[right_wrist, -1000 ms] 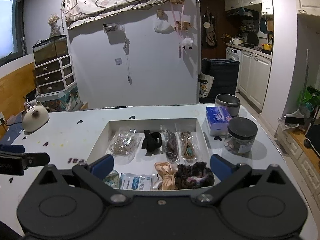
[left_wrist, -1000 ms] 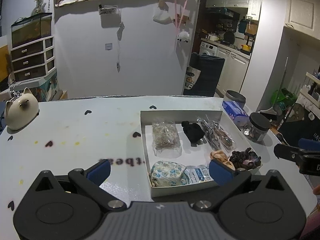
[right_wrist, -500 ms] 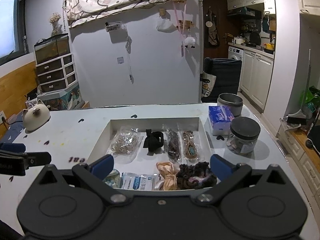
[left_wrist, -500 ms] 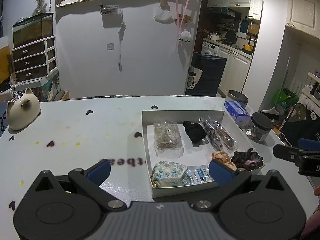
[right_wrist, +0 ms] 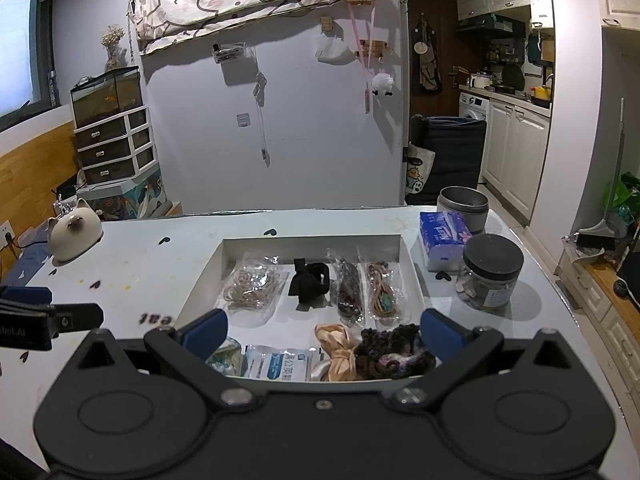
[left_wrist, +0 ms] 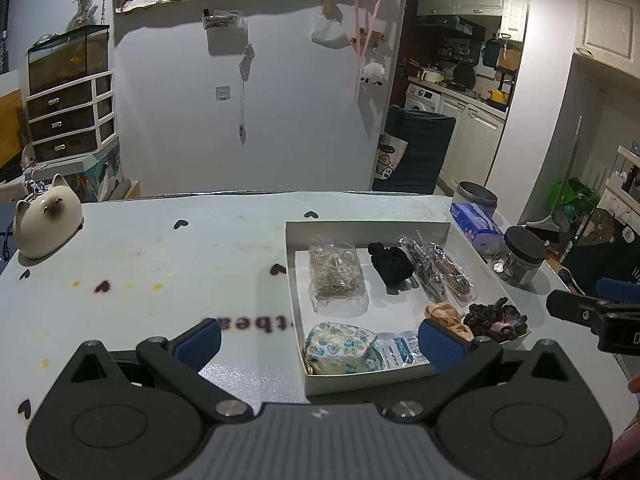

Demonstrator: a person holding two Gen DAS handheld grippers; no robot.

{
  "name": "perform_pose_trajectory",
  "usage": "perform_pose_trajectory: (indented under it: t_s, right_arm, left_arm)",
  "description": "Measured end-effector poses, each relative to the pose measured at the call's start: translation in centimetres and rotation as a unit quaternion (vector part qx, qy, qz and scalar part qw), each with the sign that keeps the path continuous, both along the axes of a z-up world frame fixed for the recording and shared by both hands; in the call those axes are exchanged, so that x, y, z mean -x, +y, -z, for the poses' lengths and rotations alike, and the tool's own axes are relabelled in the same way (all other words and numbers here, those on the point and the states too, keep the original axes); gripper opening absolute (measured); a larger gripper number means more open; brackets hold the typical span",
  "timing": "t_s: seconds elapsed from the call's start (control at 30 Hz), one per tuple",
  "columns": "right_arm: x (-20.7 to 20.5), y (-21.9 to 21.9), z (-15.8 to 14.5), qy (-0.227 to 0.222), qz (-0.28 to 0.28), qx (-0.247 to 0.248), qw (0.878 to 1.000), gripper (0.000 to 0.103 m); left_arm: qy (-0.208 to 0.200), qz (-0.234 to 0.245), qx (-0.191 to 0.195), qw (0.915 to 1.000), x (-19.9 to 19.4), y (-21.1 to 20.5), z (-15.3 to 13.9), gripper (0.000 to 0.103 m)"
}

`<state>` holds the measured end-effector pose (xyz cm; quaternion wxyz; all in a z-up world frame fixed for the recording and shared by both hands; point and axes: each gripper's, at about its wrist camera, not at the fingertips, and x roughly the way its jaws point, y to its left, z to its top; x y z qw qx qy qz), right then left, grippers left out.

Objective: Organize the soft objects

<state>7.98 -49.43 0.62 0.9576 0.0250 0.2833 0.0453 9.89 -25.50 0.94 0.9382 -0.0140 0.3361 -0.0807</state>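
A white box (left_wrist: pixel 368 227) (right_wrist: pixel 312 242) on the table holds soft items: a bag of rubber bands (left_wrist: pixel 335 270) (right_wrist: pixel 252 282), a black scrunchie (left_wrist: pixel 390 265) (right_wrist: pixel 310 280), two bagged hair ties (left_wrist: pixel 438 270) (right_wrist: pixel 366 286), a peach scrunchie (left_wrist: pixel 442 314) (right_wrist: pixel 336 350), a dark fuzzy scrunchie (left_wrist: pixel 496 316) (right_wrist: pixel 390 352), a floral pouch (left_wrist: pixel 340 346) and a white packet (right_wrist: pixel 278 364). My left gripper (left_wrist: pixel 320 342) is open and empty, before the box's near left corner. My right gripper (right_wrist: pixel 324 330) is open and empty, above the box's near edge.
A cat-shaped ceramic (left_wrist: pixel 44 220) (right_wrist: pixel 74 232) sits at the table's far left. A tissue pack (right_wrist: pixel 442 242), a metal tin (right_wrist: pixel 462 206) and a lidded jar of coins (right_wrist: pixel 492 276) stand right of the box. The table edge runs close on the right.
Both grippers have drawn back and risen slightly; the box sits a little further off in both views. Nothing was taken hold of or let go.
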Motion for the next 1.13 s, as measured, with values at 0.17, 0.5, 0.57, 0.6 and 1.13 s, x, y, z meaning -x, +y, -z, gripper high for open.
perform_pose_trajectory:
  t_s: [0.17,0.5,0.57,0.6,1.13]
  right_arm:
    - [0.0,0.05,0.01,0.0,-0.001,0.0,1.0,0.103]
    - [0.0,0.03,0.01,0.0,-0.001,0.0,1.0,0.103]
    - [0.0,0.02,0.01,0.0,-0.001,0.0,1.0,0.103]
    - [-0.03,0.08,0.04,0.0,-0.001,-0.001,1.0,0.103]
    - [-0.05,-0.03,0.02,0.0,-0.001,-0.001,1.0,0.103]
  left_arm:
    - [0.0,0.0,-0.001,1.0,-0.02,0.03,0.01,0.103]
    - [-0.001,0.0,-0.001,1.0,0.03,0.05,-0.01,0.103]
    - [-0.001,0.0,-0.001,1.0,0.03,0.06,-0.01,0.103]
    - [-0.001,0.0,-0.001,1.0,0.02,0.07,0.0,0.103]
    - [-0.001,-0.004,-0.003,1.0,-0.09,0.24,-0.11,0.103]
